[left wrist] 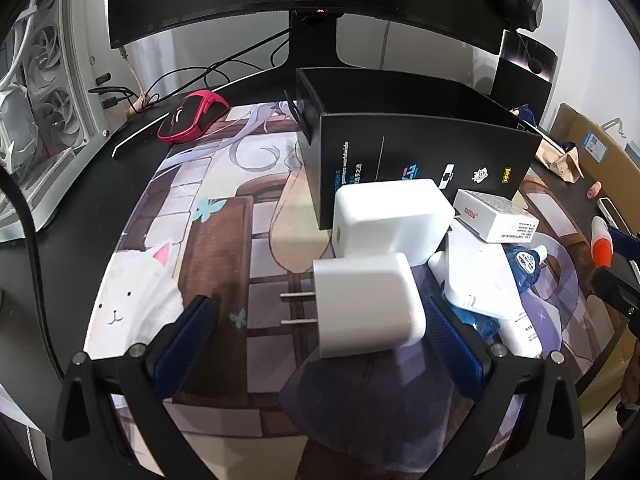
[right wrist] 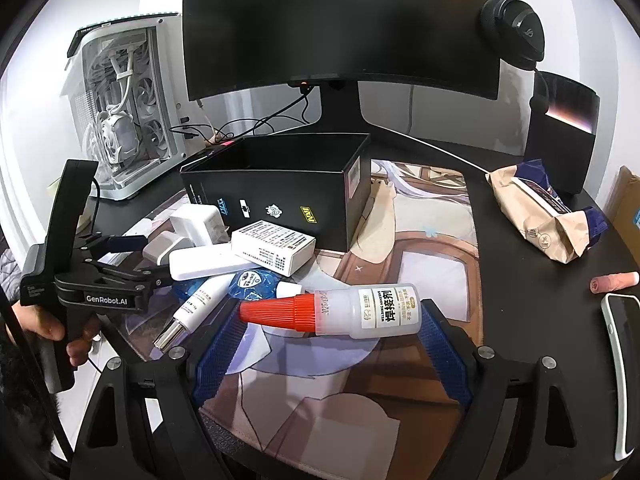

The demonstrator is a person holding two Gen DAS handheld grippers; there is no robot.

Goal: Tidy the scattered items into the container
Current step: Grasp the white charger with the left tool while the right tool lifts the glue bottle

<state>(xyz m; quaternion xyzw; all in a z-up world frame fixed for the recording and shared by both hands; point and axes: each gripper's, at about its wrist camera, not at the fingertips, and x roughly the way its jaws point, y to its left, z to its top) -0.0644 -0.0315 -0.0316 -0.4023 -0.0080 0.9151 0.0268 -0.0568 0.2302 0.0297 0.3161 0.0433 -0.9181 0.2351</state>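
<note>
An open black box (left wrist: 420,152) (right wrist: 280,184) stands on the printed desk mat (left wrist: 224,240). Against its front lies a pile: a large white charger (left wrist: 392,220), a small white carton (left wrist: 496,212) and a flat white adapter (left wrist: 480,276) over a blue packet (right wrist: 256,284) and a white tube (right wrist: 196,308). My left gripper (left wrist: 322,320) (right wrist: 140,258) is open around a small white plug charger (left wrist: 368,304), which sits close to the right finger. My right gripper (right wrist: 332,328) holds a red-capped glue bottle (right wrist: 360,310) (left wrist: 600,240) end to end between its pads.
A curved monitor (right wrist: 340,24) stands behind the box, with a red mouse (left wrist: 192,116) and a white PC case (right wrist: 120,112) at the left. On the right are a brown paper bag (right wrist: 540,216), a pink cylinder (right wrist: 616,282) and a phone (right wrist: 620,360). A hand (right wrist: 52,328) grips the left tool.
</note>
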